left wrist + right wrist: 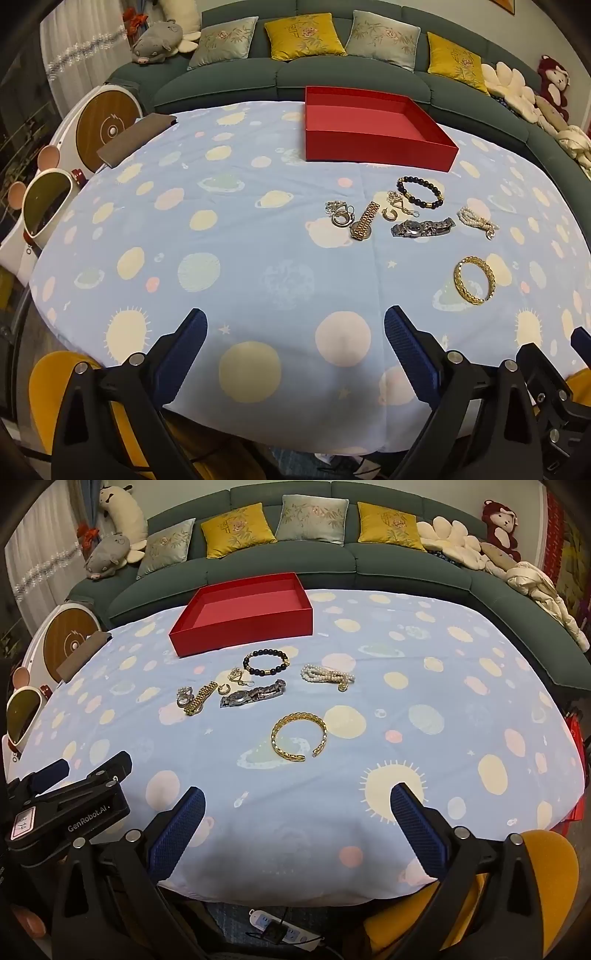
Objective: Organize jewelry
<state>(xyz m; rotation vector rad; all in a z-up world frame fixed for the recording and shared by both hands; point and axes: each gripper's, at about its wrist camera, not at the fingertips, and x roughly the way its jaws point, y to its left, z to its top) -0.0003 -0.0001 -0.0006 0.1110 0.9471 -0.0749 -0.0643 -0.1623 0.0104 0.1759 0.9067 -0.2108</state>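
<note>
An empty red box (373, 142) (243, 627) stands at the far side of the table. In front of it lies jewelry: a black bead bracelet (421, 192) (266, 661), a pearl bracelet (477, 219) (327, 675), a silver watch (423, 227) (253, 695), a gold watch (365, 221) (199, 698), silver rings (338, 214) (183, 696) and a gold bangle (474, 280) (299, 736). My left gripper (295, 325) is open and empty at the near table edge. My right gripper (297, 801) is open and empty, just short of the bangle.
The table wears a blue planet-print cloth (221, 240). A grey pouch (136, 138) lies at its far left edge. A green sofa (332, 565) with cushions stands behind. Yellow chairs (546, 864) sit below the near edge. A power strip (280, 926) lies on the floor.
</note>
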